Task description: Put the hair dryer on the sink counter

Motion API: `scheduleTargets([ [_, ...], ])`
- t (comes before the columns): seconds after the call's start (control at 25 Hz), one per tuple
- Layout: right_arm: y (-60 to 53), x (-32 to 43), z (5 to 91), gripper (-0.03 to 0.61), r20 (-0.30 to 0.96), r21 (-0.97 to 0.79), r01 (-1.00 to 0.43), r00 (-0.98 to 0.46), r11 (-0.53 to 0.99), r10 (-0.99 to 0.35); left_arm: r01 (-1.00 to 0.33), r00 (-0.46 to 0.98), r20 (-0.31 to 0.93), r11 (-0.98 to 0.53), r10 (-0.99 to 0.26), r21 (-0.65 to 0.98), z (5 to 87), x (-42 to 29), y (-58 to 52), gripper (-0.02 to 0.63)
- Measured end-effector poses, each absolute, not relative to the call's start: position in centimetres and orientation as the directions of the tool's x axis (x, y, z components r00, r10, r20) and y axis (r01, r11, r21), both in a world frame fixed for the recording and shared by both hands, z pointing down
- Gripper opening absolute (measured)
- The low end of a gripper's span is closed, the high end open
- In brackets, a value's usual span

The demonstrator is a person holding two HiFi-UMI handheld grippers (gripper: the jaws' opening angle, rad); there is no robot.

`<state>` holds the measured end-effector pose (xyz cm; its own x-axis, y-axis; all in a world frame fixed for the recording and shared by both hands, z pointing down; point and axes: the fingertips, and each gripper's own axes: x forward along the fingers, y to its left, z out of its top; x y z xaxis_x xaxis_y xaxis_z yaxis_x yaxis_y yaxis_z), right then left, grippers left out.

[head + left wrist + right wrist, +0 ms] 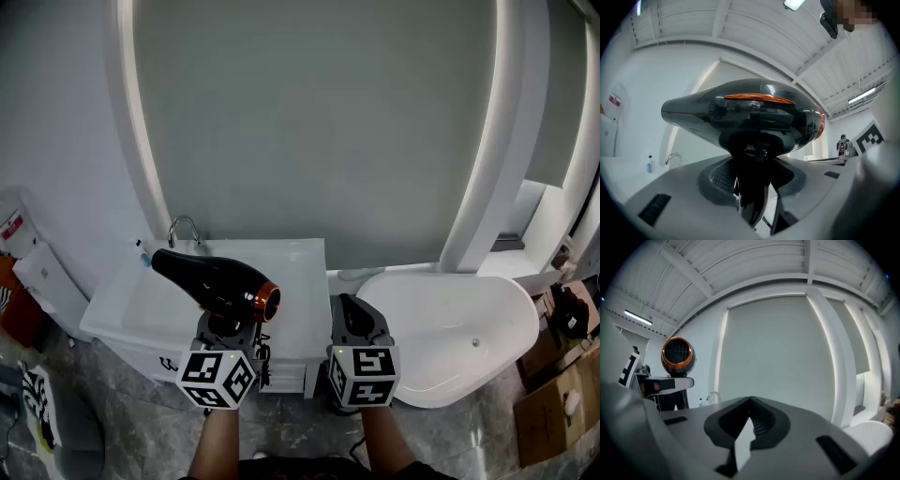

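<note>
While the left hand-held gripper (228, 330) is clenched on the black handle of the hair dryer (217, 284), the glossy, teardrop-shaped barrel sits just above its jaws. The tapered nozzle points off to that gripper's left, and the copper-orange ring at the blunt end faces the right hand-held gripper (357, 321). The right one is closed on nothing, its grey jaws meeting in a V.

The left gripper view shows the hair dryer (750, 117) from below, with the handle wedged between the ribbed pads and an orange stripe along the shiny shell. The right gripper view alone shows its rear end (678, 355), a round dark mesh grille inside the orange ring, up and to that gripper's left.

Only the head view gives the layout. A smooth white counter (298, 262) lies just beyond the left hand-held gripper, and the dryer is held aloft over its near edge. A curved chrome faucet (185, 228) and a small bottle (141, 251) stand at the far left edge, and the slab between is bare. Beyond the right hand-held gripper curves a white oval bathtub (450, 337).
</note>
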<state>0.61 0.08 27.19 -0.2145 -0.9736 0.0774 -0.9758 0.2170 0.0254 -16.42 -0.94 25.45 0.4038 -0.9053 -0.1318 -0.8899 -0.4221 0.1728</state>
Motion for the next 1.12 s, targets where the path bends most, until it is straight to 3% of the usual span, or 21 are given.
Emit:
scheduleTargets([
  [1.12, 1.0, 1.8, 27.5, 0.021, 0.072, 0.015, -0.977, -0.211, 0.213, -0.975, -0.9, 0.39, -0.118, -0.405, -0.913, 0.162, 25.2, -15.8, 0.3, 0.184],
])
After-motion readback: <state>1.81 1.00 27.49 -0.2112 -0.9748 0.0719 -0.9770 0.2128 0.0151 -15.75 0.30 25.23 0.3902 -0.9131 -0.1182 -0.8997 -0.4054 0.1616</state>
